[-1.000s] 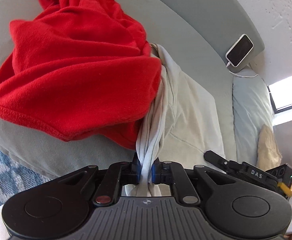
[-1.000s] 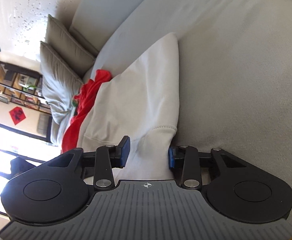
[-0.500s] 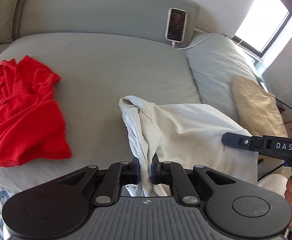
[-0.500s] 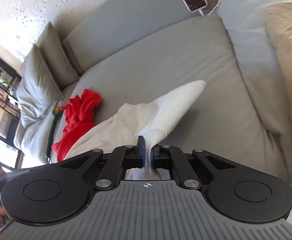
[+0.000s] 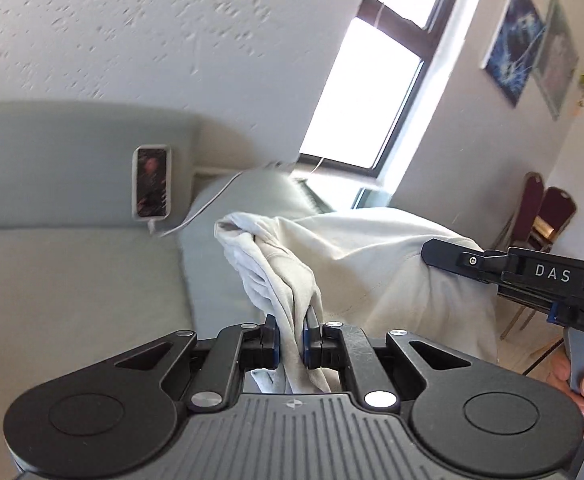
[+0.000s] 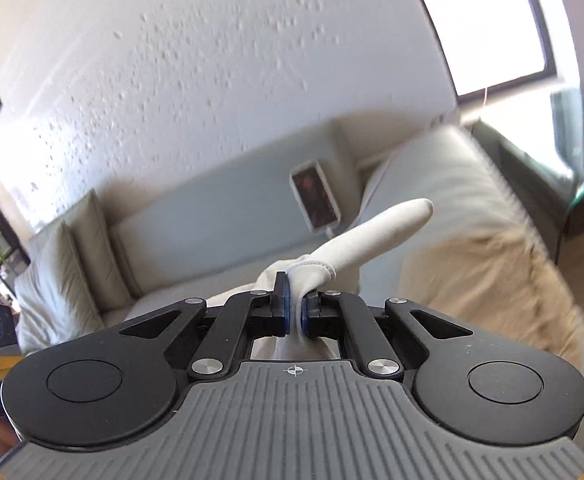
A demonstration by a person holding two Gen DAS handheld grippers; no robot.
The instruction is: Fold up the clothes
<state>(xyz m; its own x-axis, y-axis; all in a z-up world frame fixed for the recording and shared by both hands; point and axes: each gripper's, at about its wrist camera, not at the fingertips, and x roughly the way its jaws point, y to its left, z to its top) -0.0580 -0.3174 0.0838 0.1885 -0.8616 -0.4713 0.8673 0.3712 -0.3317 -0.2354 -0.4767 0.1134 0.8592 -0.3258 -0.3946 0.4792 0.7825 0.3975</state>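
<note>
1. The left hand-held gripper (image 5: pixel 292 338) is clamped on a bunched fold of the cream garment (image 5: pixel 356 264).
2. The right hand-held gripper (image 6: pixel 295 312) pinches the garment's cuff.
3. The garment hangs lifted above the grey sofa (image 5: pixel 72 280), in front of the phone (image 5: pixel 151 182) leaning on the sofa's backrest.

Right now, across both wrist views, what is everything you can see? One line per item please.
White garment: one, off-white, held up between both grippers.
Sofa: one, grey-green, behind and below the garment.
Phone: one, white case, dark screen, leaning on the sofa back, white cable attached.
Cushions: two or more, beige, at the sofa's far end.
Tan throw: one, over the sofa end by the window.
Window: one, bright, dark frame.
Pictures: two on the side wall.
Chairs: two, dark red backs.
Left gripper: shut on bunched fabric.
Right gripper: shut on a cuff-like end.
</note>
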